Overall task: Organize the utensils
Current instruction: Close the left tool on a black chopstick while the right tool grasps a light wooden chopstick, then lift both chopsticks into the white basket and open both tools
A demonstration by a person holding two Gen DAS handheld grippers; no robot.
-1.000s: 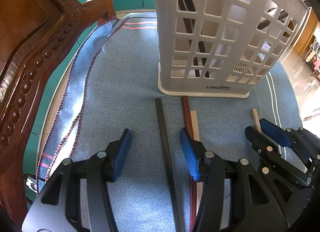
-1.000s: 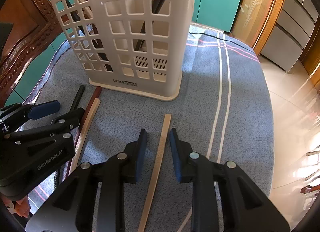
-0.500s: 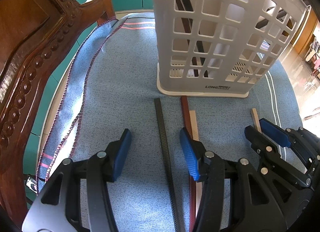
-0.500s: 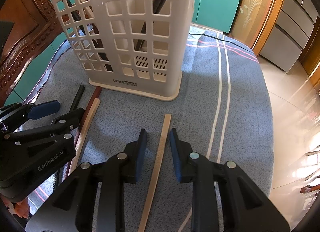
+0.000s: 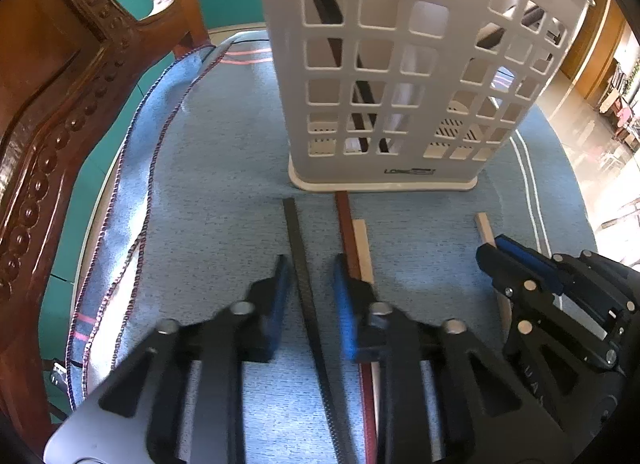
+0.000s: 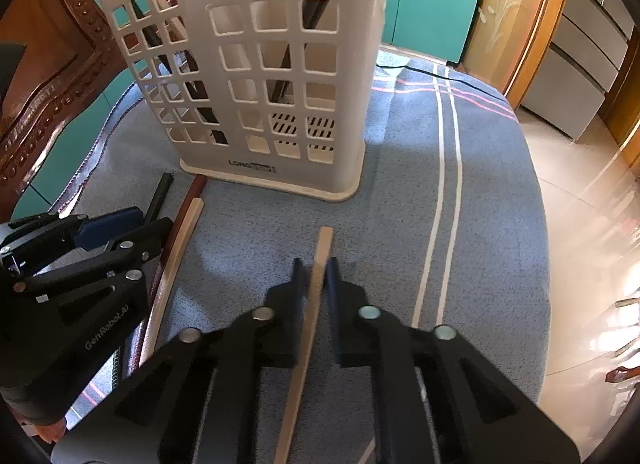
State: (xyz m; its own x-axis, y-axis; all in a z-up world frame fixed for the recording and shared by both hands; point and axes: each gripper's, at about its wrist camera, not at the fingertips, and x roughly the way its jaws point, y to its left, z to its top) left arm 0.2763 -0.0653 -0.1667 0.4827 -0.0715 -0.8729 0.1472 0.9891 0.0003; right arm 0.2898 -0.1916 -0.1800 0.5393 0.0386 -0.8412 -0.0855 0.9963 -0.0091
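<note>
A white slotted basket (image 5: 360, 178) (image 6: 352, 104) stands on the blue cloth with dark chopsticks (image 5: 360, 96) leaning inside. In front of it lie a black chopstick (image 5: 298, 240), a dark red one (image 5: 345, 216) and a light wooden one (image 5: 362, 240). My left gripper (image 5: 311, 264) (image 6: 154, 220) straddles the black chopstick; its jaws are closing, with a small gap still showing on each side. A second light wooden chopstick (image 6: 325, 240) (image 5: 483, 224) lies further right. My right gripper (image 6: 314, 264) (image 5: 496, 248) is closing on it, its pads pressing on both sides.
A carved wooden chair (image 5: 48, 104) rises along the left. The blue tablecloth (image 6: 480, 184) with white stripes ends at the table's right edge, beyond which is tiled floor. Teal cabinets (image 6: 436, 4) stand behind the basket.
Both grippers' jaws have narrowed. The left ones have drawn in around the black chopstick, the right ones onto the light wooden chopstick. Neither hand has shifted noticeably.
</note>
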